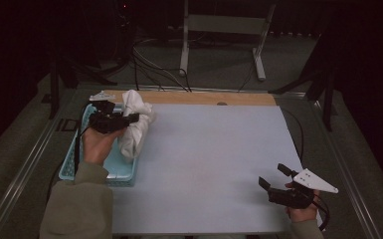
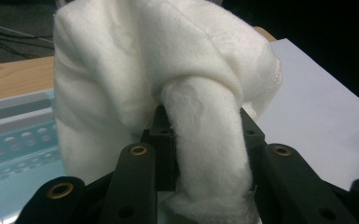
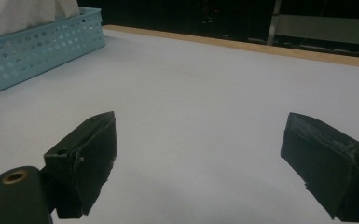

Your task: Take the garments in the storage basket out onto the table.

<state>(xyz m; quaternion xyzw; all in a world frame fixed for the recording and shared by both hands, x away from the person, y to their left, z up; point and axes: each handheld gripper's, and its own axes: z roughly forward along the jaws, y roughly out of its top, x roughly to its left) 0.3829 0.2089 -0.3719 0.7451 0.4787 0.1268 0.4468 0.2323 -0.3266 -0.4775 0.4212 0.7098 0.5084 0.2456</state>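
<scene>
Here — towel (image 2: 168, 70) between left tongs (image 2: 205, 140)

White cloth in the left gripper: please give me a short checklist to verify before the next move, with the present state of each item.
1. Grip on the white cloth: the left gripper has its jaws shut on a fold of it. Ok.
2. Cloth free of the blue basket: its lower end hangs at the basket's right rim; touching or not is unclear. Cannot tell.
3. Landing area: the light blue table surface beside the basket is bare. Ok.
4. Right gripper: jaws wide open, nothing between them, low at the table's near right corner, far from the cloth. Ok.
5. Cables: they lie on the floor behind the table, away from both hands. Ok.
</scene>
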